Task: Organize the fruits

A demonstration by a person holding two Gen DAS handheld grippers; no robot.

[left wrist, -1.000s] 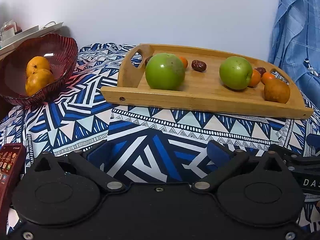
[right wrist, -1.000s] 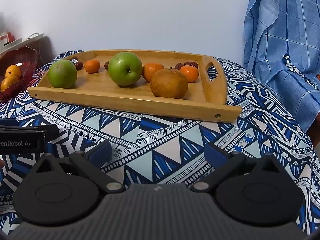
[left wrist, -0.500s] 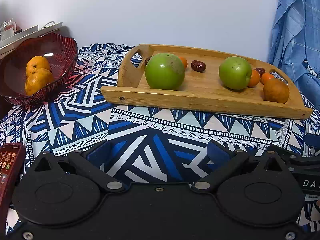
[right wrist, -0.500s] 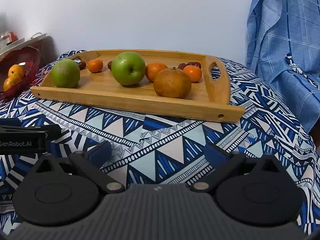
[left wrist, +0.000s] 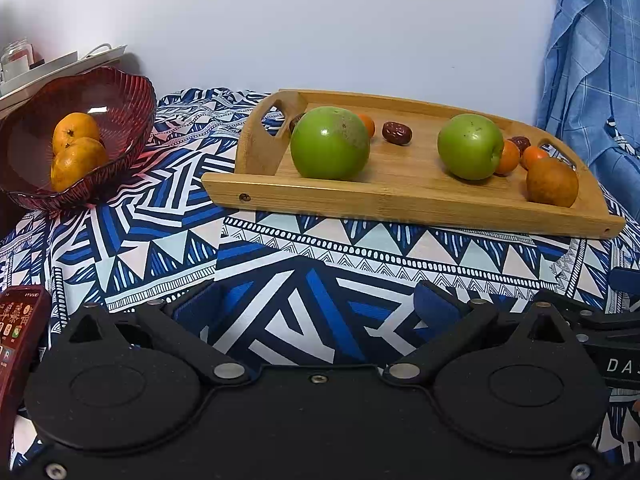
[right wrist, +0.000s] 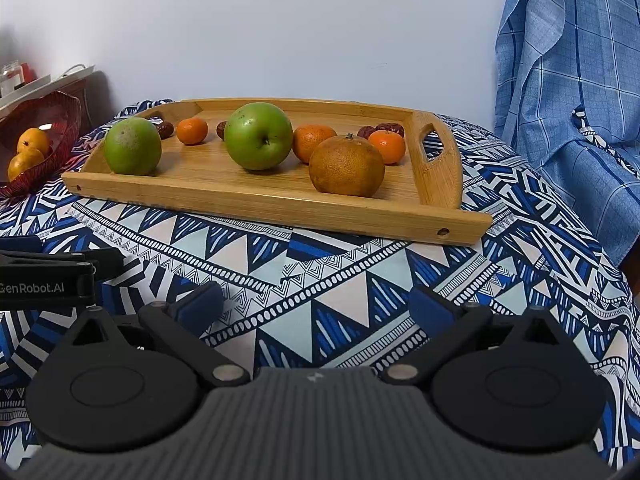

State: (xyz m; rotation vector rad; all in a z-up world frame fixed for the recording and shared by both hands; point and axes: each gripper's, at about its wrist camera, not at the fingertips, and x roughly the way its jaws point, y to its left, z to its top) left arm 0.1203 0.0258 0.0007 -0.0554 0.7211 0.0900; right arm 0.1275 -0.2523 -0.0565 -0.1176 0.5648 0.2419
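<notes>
A wooden tray (right wrist: 256, 196) (left wrist: 400, 196) lies on the patterned cloth. It carries two green apples (right wrist: 258, 136) (right wrist: 133, 151) (left wrist: 330, 142) (left wrist: 470, 147), a large brownish orange (right wrist: 346, 165) (left wrist: 552, 181), small tangerines (right wrist: 192, 131) (right wrist: 387, 146) and dark red dates (left wrist: 396, 133). A dark red glass bowl (left wrist: 116, 104) (right wrist: 66, 112) at the left holds two oranges (left wrist: 76, 156). My left gripper (left wrist: 316, 304) is open over the cloth, short of the tray. My right gripper (right wrist: 316, 304) is open too, nearer the tray's right half. Neither holds anything.
A blue checked cloth (right wrist: 572, 60) hangs at the right. A red phone (left wrist: 18, 332) lies by the left gripper. A white shelf with jars (left wrist: 48, 64) stands behind the bowl. The left gripper's body (right wrist: 44, 276) shows at the right view's left edge.
The right gripper has risen and tilted slightly, so the tray sits lower and nearer in its view. The left gripper has hardly moved. Both stay open.
</notes>
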